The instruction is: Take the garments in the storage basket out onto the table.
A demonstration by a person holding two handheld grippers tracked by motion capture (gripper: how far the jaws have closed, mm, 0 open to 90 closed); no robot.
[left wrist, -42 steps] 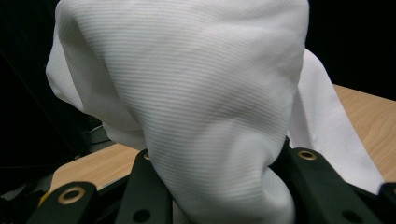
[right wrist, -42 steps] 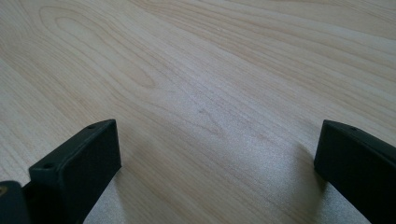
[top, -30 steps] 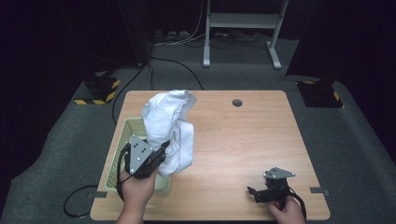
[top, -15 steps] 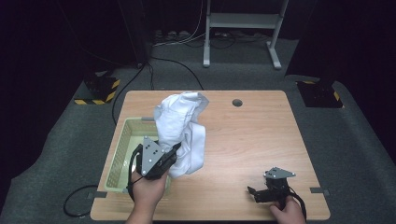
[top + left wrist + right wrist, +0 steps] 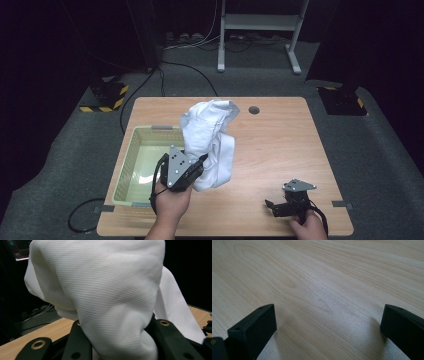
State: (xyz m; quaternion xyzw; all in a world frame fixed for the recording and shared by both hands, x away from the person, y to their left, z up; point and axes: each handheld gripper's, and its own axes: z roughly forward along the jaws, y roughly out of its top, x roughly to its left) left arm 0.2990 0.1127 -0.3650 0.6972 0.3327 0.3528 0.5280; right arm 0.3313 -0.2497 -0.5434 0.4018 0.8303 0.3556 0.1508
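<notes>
Since the earlier frames the left gripper has carried the white cloth rightward, from over the near right corner of the basket to a spot just past the basket's right rim, over bare table. The right gripper has not shifted.

White cloth: bunched, lifted, one fold clamped between the left gripper's jaws. In the left gripper view the cloth rises straight up from between the two black jaws, which are drawn in tight on the pinched fold. From the high view, the bulk of the cloth stands up and away beyond the jaw tips, toward the far side of the table; a lower flap hangs to the right of the jaws and seems to reach the tabletop, though contact cannot be made out.

Left gripper: held in the person's left hand, tilted, jaws pointing up and to the right.

Basket: pale green, slotted walls, just left of the left gripper.

Right gripper: well apart to the right of the cloth, near the front edge, low over the wood. Jaws wide, nothing between them.
</notes>
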